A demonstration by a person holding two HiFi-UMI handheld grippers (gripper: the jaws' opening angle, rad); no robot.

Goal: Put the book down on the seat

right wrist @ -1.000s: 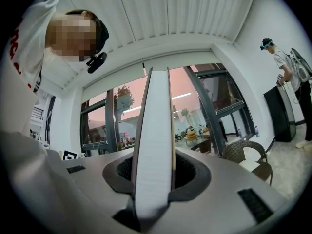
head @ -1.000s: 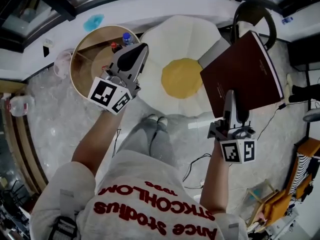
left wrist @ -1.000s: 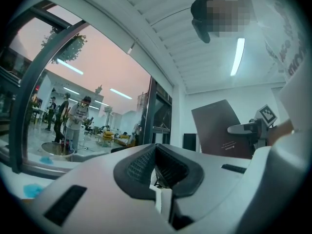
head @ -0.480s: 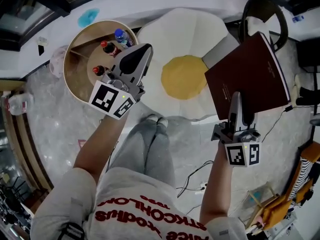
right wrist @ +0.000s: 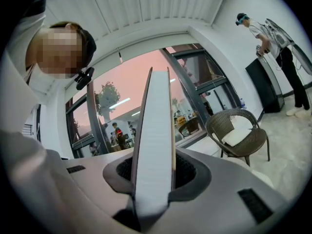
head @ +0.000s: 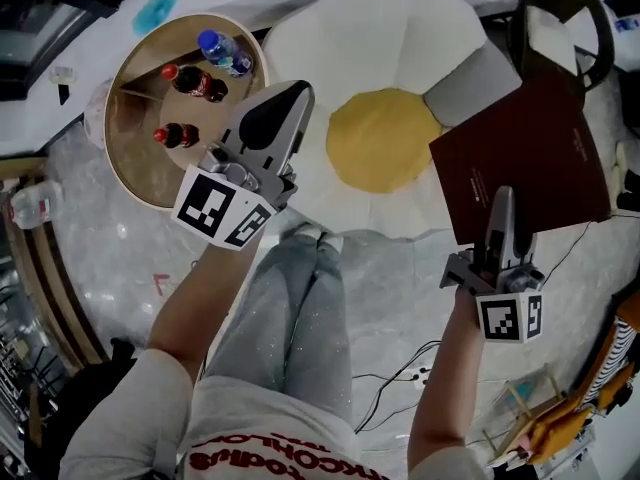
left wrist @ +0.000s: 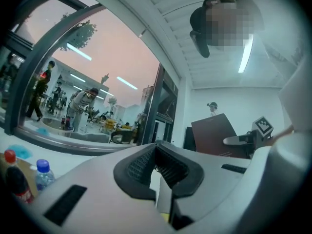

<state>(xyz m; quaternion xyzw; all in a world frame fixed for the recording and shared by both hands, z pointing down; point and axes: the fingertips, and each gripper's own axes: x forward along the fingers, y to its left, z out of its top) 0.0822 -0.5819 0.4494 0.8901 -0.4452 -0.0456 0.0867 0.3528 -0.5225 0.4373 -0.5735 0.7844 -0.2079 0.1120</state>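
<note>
Task not yet done: the maroon book (head: 520,153) is off the seat, carried in your right gripper (head: 500,208), whose jaws are clenched on its near edge, page block between the pads. From the head view the book sits right of the egg-shaped seat (head: 330,58), one corner by the seat's right rim, cover facing up at you. What's left, as I judge it: bring the book across over the yellow centre (head: 385,138), lower it flat, let go. Your right forearm reaches forward, gripper pointing away from you. Your left gripper (head: 290,103) has its jaws pressed together on nothing, held out over the seat's left edge, near the round wooden table (head: 130,158).
</note>
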